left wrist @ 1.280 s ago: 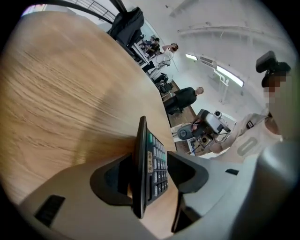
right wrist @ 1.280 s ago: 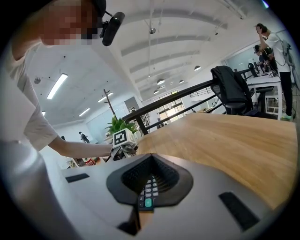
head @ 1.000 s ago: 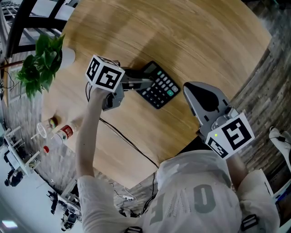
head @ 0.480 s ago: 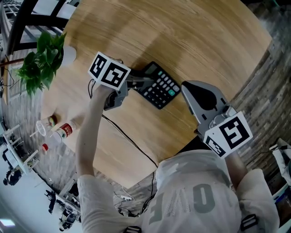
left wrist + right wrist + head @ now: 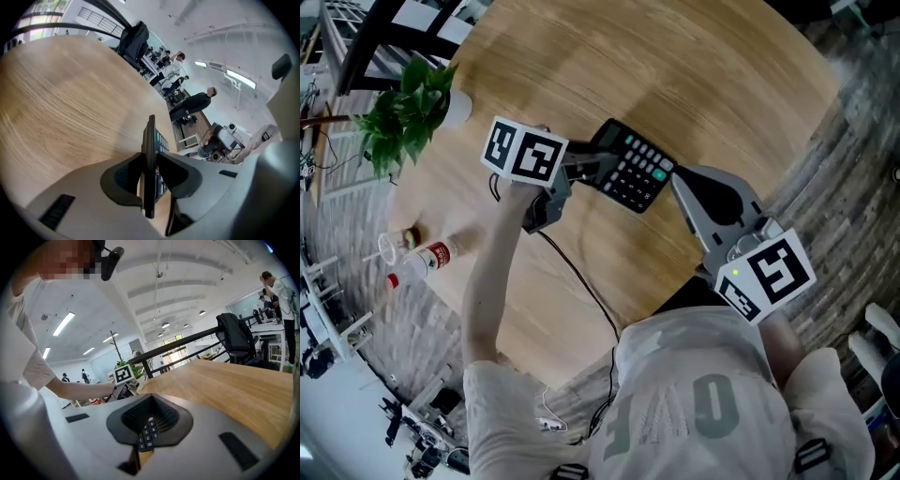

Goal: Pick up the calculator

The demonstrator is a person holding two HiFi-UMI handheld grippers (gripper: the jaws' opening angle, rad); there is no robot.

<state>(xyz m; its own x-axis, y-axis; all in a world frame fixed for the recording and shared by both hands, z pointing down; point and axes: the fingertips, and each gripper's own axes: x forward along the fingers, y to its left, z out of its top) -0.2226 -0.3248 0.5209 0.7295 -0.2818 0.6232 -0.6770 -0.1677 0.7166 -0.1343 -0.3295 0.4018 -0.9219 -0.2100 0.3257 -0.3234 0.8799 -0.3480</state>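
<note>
**Item 1, calculator** (image 5: 630, 171): black, with grey keys and one green key. It sits near the middle of the round wooden table (image 5: 741, 84). Whether its far end rests on the wood cannot be told.

**Item 2, left gripper** (image 5: 592, 171): comes in from the calculator's 9 o'clock. Its jaws are clenched on the near edge, and in the left gripper view the pads press both faces of the slab, seen edge-on.

**Item 3, right gripper** (image 5: 682, 181): its tip is just beside the calculator's 4 o'clock corner. The jaws are drawn together to a thin slit and grasp nothing. Number keys show through that slit in the right gripper view.

**Item 4, potted plant** (image 5: 408, 117): at the table's 10 o'clock rim.

**Item 5, red-labelled bottle** (image 5: 431, 258): near the 8 o'clock rim.

**Item 6, black cable** (image 5: 581, 281): trails from the left gripper toward 6 o'clock.
</note>
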